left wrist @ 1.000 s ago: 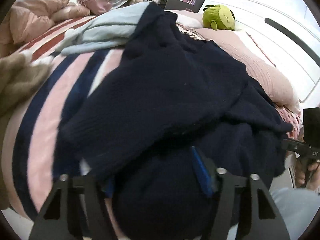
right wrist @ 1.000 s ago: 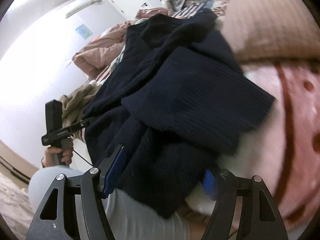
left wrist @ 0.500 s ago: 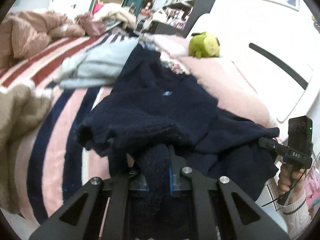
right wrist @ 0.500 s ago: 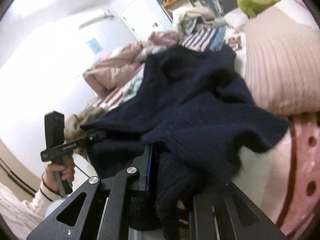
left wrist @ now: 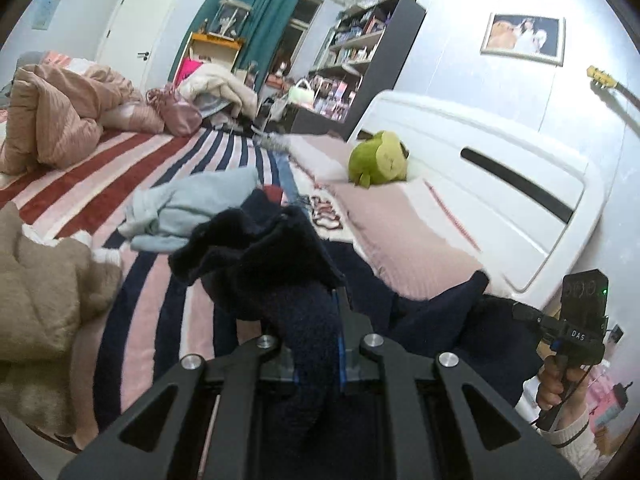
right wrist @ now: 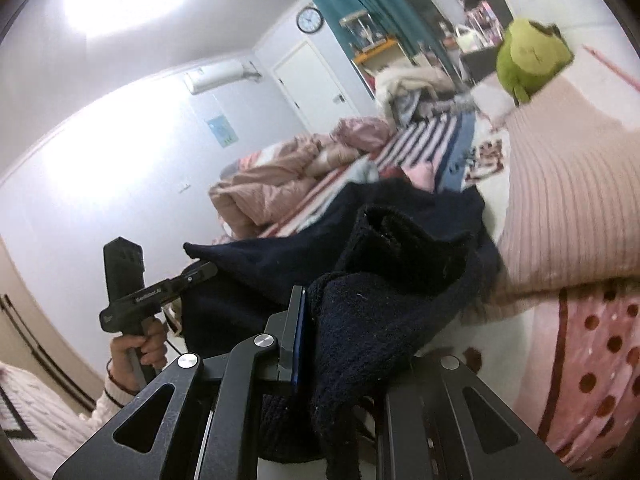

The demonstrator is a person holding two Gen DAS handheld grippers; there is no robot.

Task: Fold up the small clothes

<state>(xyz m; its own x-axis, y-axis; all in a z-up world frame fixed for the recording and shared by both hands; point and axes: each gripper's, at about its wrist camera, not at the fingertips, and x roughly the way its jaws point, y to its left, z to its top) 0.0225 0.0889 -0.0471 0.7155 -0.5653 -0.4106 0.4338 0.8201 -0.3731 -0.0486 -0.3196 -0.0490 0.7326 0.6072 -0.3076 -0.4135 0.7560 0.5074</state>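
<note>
Both grippers have risen since a second ago, lifting the navy sweater off the striped bed. Left wrist view: the left gripper is clenched on bunched knit, which humps up just ahead of its fingers (a pale blue garment lies beyond). Right wrist view: the right gripper pinches another fold, sweater draping forward toward the pink pillow.

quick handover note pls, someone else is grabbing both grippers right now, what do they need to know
Left gripper: shut on the navy sweater, bunched fabric lifted off the striped bedspread.
Right gripper: shut on the same navy sweater, next to the pink pillow.
Done: both ends gripped and raised; no fold visible.
Left: spread it flat, fold it. A light blue garment and a tan garment lie unfolded on the bed.
</note>
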